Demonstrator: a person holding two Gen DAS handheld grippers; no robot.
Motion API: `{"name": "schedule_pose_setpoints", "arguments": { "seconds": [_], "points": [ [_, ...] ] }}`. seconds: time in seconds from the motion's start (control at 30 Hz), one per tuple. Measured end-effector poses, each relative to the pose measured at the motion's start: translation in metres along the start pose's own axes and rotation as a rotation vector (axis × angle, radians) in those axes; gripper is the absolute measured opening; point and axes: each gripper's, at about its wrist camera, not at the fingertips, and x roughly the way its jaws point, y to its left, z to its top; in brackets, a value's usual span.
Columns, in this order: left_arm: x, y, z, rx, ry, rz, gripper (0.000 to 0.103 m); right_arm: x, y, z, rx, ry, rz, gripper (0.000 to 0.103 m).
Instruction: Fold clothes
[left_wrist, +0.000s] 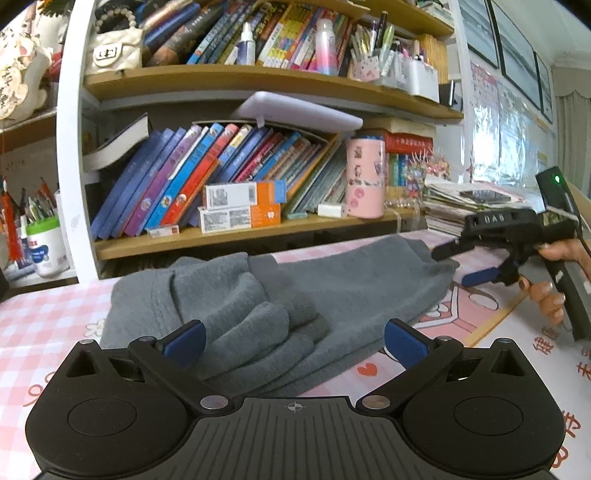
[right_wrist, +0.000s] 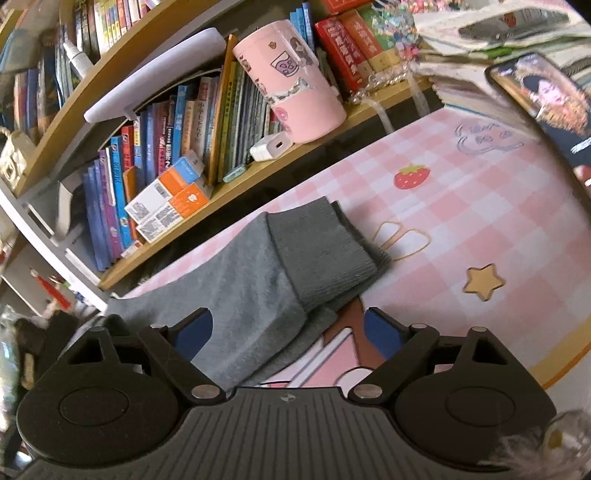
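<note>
A grey knitted garment (left_wrist: 266, 306) lies partly folded on the pink checked worktop (left_wrist: 48, 317), its long axis running left to right and its ribbed end to the right. Both the left gripper (left_wrist: 293, 341) and the right gripper (right_wrist: 288, 332) stand wide open, holding nothing. To fold well, each should probably pinch one edge fully before lifting together.

2 low wrist views share the grey garment (left_wrist: 258, 306).

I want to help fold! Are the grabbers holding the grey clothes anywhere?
No. The left gripper and right gripper are both open over the grey garment, holding nothing.
</note>
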Motion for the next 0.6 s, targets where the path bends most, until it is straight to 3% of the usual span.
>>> {"name": "schedule_pose_setpoints", "arguments": {
  "seconds": [0.07, 0.23, 0.27, 0.37, 0.47, 0.6],
  "points": [
    [0.000, -0.001, 0.000, 0.003, 0.001, 0.003, 0.103, 0.004, -0.001, 0.003, 0.040, 0.012, 0.019, 0.085],
    [0.002, -0.004, -0.001, 0.027, 0.009, 0.005, 0.103, 0.013, -0.002, 0.010, 0.122, 0.006, -0.023, 0.058],
    [0.002, -0.006, -0.001, 0.036, 0.012, 0.003, 0.103, 0.012, -0.003, 0.010, 0.130, -0.006, 0.001, 0.050],
    [0.003, -0.009, -0.001, 0.056, 0.017, 0.005, 0.103, 0.006, -0.004, 0.010, 0.147, -0.053, 0.112, 0.039],
    [0.003, -0.009, -0.001, 0.056, 0.018, 0.009, 0.103, 0.001, -0.005, 0.010, 0.157, -0.091, 0.195, 0.036],
    [0.004, -0.007, -0.001, 0.043, 0.024, 0.017, 0.103, 0.008, -0.011, 0.007, 0.189, -0.060, 0.156, 0.036]
  ]
}}
